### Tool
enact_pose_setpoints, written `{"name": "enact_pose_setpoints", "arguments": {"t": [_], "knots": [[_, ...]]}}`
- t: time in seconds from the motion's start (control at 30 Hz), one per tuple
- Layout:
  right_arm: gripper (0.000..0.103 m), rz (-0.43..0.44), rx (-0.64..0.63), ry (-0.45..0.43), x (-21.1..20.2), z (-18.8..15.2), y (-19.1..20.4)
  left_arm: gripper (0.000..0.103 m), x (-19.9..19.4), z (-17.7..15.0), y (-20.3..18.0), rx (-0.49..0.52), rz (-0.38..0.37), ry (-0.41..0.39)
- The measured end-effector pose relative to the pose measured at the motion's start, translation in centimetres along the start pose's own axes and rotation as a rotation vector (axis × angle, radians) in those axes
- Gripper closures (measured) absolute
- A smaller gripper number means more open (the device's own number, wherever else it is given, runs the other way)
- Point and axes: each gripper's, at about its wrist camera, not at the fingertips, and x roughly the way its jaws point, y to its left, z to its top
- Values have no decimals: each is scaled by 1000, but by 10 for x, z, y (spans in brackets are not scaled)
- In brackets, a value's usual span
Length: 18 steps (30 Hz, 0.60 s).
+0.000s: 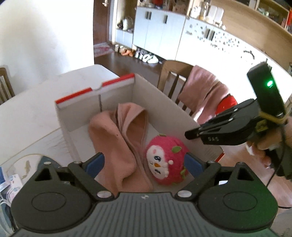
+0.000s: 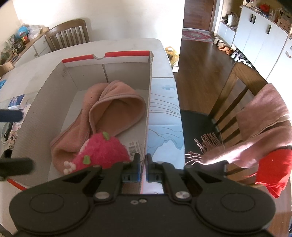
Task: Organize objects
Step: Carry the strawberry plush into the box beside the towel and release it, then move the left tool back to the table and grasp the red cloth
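Plush toy beside towel, both inside box on table.

1. This is a home, in a dining and living room.
2. A white table stands with wooden slat-back chairs around it; a pink scarf hangs over one chair back.
3. The floor is dark wood boards, with a patterned rug by a wooden door.
4. White cupboards line the far wall, with shoes and slippers in a row at their foot.
5. Bags and household odds stand in an open shelf beside the cupboards.
6. A low sideboard carries toys and trinkets.
7. On the table stands a cardboard box holding a pink towel and a plush toy.
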Motion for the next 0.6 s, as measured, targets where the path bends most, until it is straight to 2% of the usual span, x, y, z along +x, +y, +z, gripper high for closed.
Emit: {"name": "enact_pose_setpoints", "arguments": {"t": [0.33, 0.6], "knots": [[99, -9, -2, 2, -1, 1, 2, 9, -60, -28, 50, -156, 97, -75], [99, -23, -5, 3, -2, 3, 4, 9, -96, -69, 104, -300, 268, -85]]}}
